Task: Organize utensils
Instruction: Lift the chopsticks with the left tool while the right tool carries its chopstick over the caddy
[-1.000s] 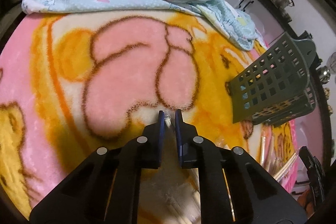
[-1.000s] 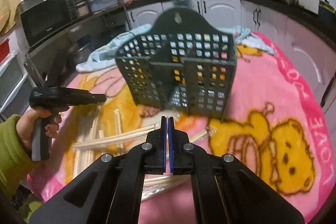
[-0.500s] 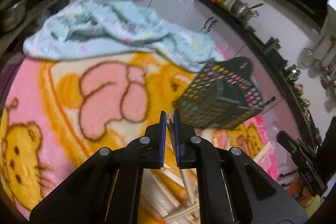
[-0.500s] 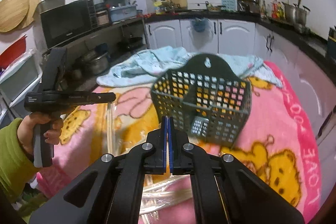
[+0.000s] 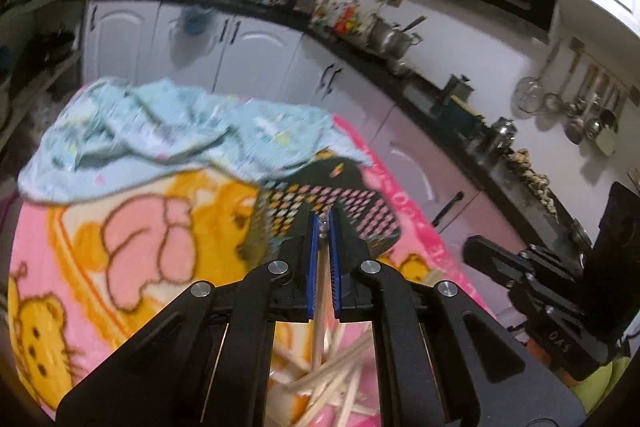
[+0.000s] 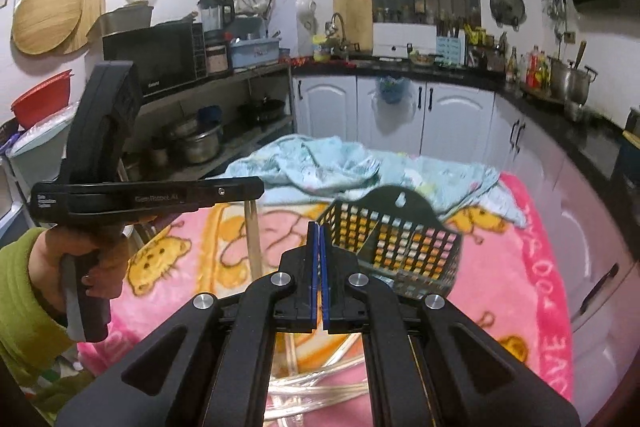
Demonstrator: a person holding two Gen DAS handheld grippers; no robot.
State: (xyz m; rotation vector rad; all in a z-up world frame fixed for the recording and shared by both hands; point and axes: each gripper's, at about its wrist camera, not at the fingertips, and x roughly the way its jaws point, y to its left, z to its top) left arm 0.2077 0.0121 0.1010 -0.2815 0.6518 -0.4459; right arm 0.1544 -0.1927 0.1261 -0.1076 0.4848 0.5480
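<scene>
Left gripper clamped on one wooden chopstick hanging above the loose pile, right gripper pinched together empty; best kept vertical, tip steered into one compartment of dark slotted basket on pink blanket.

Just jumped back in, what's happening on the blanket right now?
The left gripper is shut on a single wooden chopstick, held in the air above the pink blanket. The right gripper is shut with nothing between its pads. The dark slotted utensil basket sits ahead; more chopsticks lie loose below.
</scene>
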